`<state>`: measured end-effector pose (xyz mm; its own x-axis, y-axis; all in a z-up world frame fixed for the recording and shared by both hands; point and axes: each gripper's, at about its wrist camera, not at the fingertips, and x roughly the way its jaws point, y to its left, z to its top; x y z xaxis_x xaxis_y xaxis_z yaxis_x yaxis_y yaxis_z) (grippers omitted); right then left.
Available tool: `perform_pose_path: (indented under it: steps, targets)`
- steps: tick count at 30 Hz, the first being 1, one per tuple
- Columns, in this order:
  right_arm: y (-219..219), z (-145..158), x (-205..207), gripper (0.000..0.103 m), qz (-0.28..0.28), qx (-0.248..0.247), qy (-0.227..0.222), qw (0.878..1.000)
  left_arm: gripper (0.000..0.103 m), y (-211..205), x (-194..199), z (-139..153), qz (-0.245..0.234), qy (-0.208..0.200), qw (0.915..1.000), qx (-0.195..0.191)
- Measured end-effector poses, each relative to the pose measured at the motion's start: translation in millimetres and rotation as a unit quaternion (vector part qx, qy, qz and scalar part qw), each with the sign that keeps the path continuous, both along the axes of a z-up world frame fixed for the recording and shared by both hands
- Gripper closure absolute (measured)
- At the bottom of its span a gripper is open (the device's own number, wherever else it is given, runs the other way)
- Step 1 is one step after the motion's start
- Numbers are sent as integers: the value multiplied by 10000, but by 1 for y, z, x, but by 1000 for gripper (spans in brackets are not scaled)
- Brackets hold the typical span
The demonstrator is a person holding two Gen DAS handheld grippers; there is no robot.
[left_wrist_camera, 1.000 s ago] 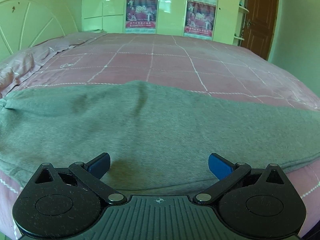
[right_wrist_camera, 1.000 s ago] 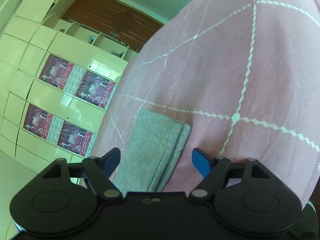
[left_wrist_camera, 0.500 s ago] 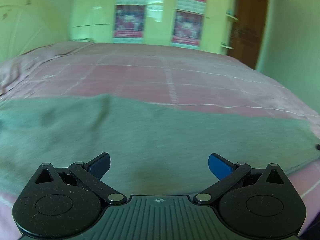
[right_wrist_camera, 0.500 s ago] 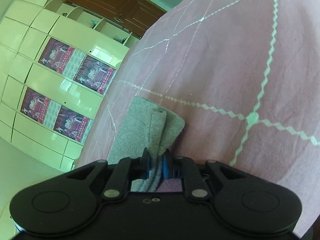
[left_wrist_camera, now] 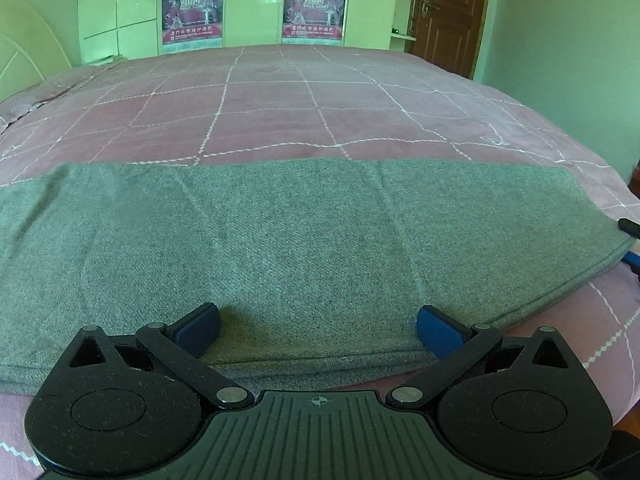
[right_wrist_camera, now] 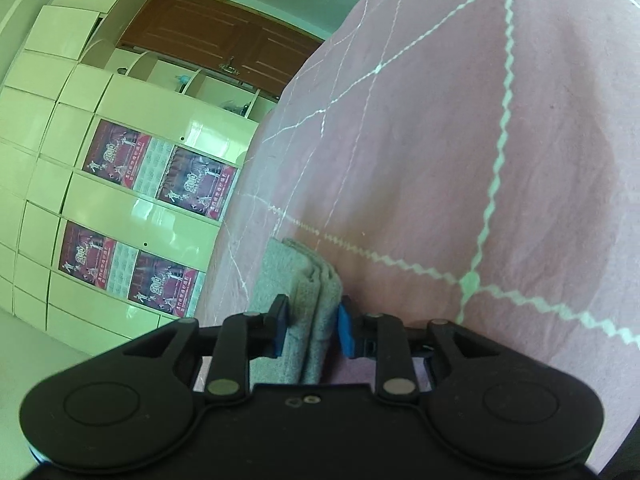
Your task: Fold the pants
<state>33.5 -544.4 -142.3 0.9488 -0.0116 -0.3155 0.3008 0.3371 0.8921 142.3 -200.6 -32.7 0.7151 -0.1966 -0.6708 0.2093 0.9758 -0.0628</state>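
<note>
Grey pants lie flat as a long folded band across the pink checked bed cover. My left gripper hovers open over the pants' near edge, nothing between its blue pads. In the right wrist view the layered end of the pants sits between the pads of my right gripper. Its jaws are opening: the pads stand a little apart and no longer squeeze the cloth. The right gripper's tip shows at the far right of the left wrist view, at the pants' end.
A pale wardrobe with posters and a brown door stand beyond the bed. A curved headboard is at the left. The bed cover stretches wide past the pants; the bed's edge runs just under both grippers.
My left gripper slid to the right along the pants, staying open. The right gripper went from wide open to pinched on the pants' end, and its pads have now parted slightly.
</note>
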Motion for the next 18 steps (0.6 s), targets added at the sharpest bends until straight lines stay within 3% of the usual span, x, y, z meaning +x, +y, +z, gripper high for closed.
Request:
perform_pose_path:
  steps: [5,7,8,18]
  targets:
    - [7,7,5,79,84,-263,203,9994,0,-3,1,3,47,-7,10000,43]
    - [10,11,9,92,171,-656,505,9964,0,-6,4,-1,7,5,9998,202]
    - [11,11,11,93,210,-727,536,9957,0,-8,5,-2,-5,21,9996,279]
    - [11,14,15,85,143,-567,525,9969,0,-7,1,2,62,16,9996,271]
